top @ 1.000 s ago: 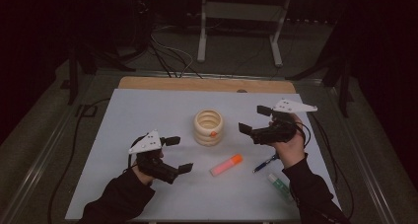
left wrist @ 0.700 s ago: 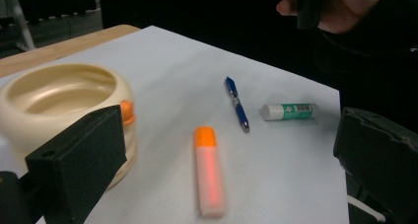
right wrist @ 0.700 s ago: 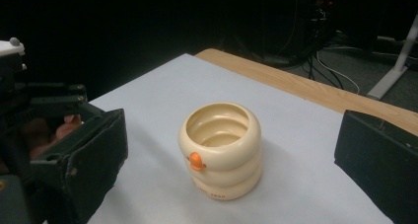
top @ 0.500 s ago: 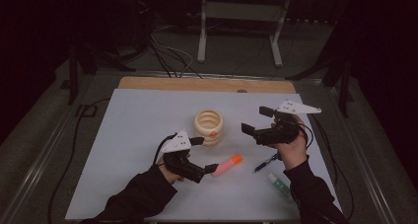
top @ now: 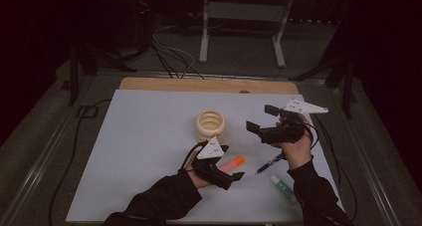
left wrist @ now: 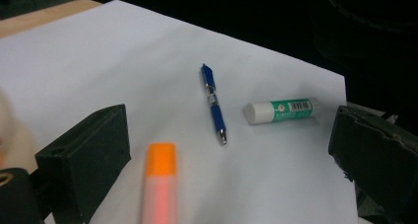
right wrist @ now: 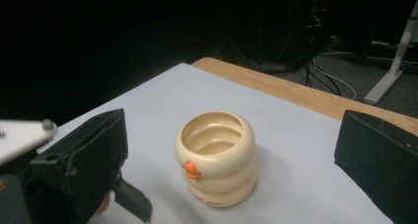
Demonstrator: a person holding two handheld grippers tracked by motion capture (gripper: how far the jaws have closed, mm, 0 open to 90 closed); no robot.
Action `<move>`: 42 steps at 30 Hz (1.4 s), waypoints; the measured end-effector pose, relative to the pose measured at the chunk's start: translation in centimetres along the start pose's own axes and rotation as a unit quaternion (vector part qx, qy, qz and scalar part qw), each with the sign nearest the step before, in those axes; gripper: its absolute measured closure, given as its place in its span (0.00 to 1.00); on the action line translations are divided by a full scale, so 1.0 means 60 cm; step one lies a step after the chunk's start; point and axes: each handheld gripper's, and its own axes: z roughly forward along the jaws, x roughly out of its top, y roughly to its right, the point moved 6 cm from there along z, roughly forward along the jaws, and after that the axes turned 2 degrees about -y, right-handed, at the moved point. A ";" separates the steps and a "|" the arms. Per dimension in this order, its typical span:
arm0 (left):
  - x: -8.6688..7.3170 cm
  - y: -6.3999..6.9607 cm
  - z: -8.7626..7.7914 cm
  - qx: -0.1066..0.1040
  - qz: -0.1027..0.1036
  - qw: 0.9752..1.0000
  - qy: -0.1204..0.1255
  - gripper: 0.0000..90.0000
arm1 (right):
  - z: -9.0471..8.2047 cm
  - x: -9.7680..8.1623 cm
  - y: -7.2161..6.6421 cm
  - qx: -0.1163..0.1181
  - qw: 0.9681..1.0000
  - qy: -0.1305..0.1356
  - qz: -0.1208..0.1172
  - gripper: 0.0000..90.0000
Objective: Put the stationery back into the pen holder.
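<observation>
Two grippers, both jaws spread, empty. Your left gripper [top: 230, 162] straddles orange highlighter [top: 232, 163] lying flat on white mat [top: 144, 131] beside cream cup [top: 210, 125], lined up for pinch. Your right gripper [top: 262, 118] hovers facing cup, likely steadying next.

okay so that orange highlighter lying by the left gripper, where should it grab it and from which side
Probably across the pink barrel, just behind the orange cap. The highlighter lies flat, and the left gripper already has its open jaws on either side, so come down from above and close across its narrow width.
</observation>
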 end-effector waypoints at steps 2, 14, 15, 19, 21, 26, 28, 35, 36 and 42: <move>0.003 0.005 0.012 -0.001 0.002 1.000 -0.007 0.03 | -0.001 0.000 0.002 -0.001 1.000 0.000 0.001 0.00; 0.002 0.016 0.075 0.016 -0.004 0.999 -0.046 0.06 | -0.012 -0.001 0.017 -0.009 1.000 -0.001 0.004 0.00; 0.000 0.017 0.080 0.016 -0.007 0.999 -0.048 0.07 | -0.013 -0.001 0.018 -0.009 1.000 -0.001 0.004 0.00; -0.007 0.020 0.100 0.020 -0.001 0.998 -0.057 0.08 | -0.015 -0.003 0.022 -0.010 1.000 0.000 0.007 0.00; -0.009 0.021 0.108 0.019 -0.001 0.998 -0.063 0.09 | -0.015 -0.004 0.024 -0.011 1.000 0.000 0.009 0.00; -0.011 0.019 0.130 0.025 -0.008 0.997 -0.076 0.17 | -0.016 -0.004 0.028 -0.013 1.000 0.003 0.012 0.00; -0.011 0.021 0.138 0.027 0.000 0.996 -0.080 0.18 | -0.016 -0.004 0.028 -0.013 1.000 0.004 0.012 0.00; -0.012 0.019 0.157 0.033 0.005 0.995 -0.089 0.32 | -0.018 -0.007 0.029 -0.013 1.000 0.003 0.013 0.00; -0.013 0.019 0.159 0.033 0.004 0.995 -0.092 0.34 | -0.018 -0.007 0.029 -0.012 1.000 0.003 0.013 0.00; -0.016 0.016 0.179 0.041 0.005 0.992 -0.120 0.42 | -0.020 -0.008 0.032 -0.014 1.000 0.004 0.015 0.00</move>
